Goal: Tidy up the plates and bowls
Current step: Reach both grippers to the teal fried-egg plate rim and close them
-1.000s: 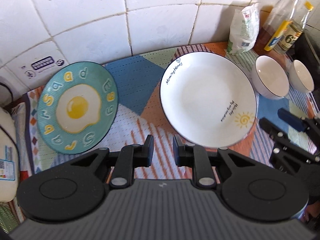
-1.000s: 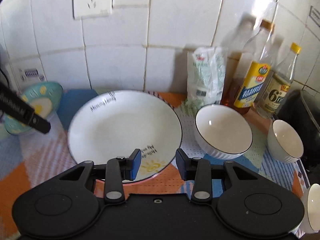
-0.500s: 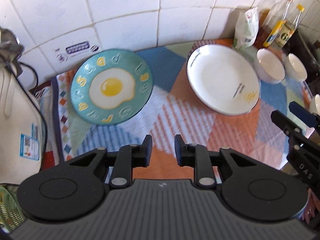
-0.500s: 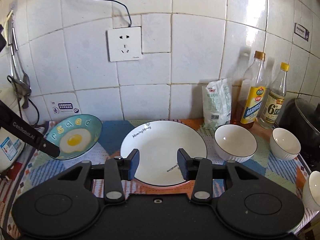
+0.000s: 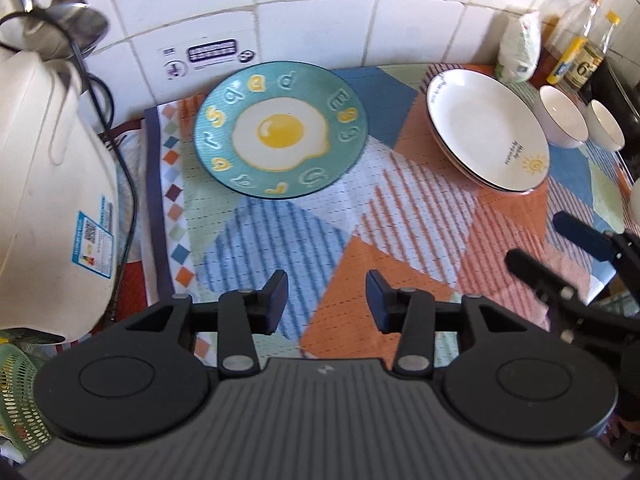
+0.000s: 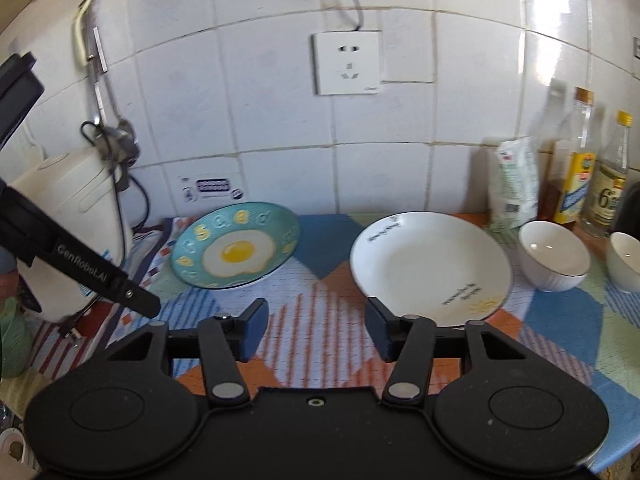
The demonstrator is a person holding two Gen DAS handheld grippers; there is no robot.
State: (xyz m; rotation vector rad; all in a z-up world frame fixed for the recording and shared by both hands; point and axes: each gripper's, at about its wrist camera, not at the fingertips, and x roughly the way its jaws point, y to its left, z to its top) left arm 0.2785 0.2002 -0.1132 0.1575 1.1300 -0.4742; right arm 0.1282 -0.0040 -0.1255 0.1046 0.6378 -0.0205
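Left wrist: opening left tongs empty above cloth, apparently clear of teal plate.

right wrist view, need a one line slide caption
Empty right gripper opening above the patterned mat, fried-egg plate left, white plate and bowls right.

I'm seeing a glossy glazed teal plate shining at upper centre, a smooth white ceramic plate gleaming upper right, a woven patterned cloth lying matt beneath, glossy wall tiles reflecting light, my matt black plastic gripper showing below.
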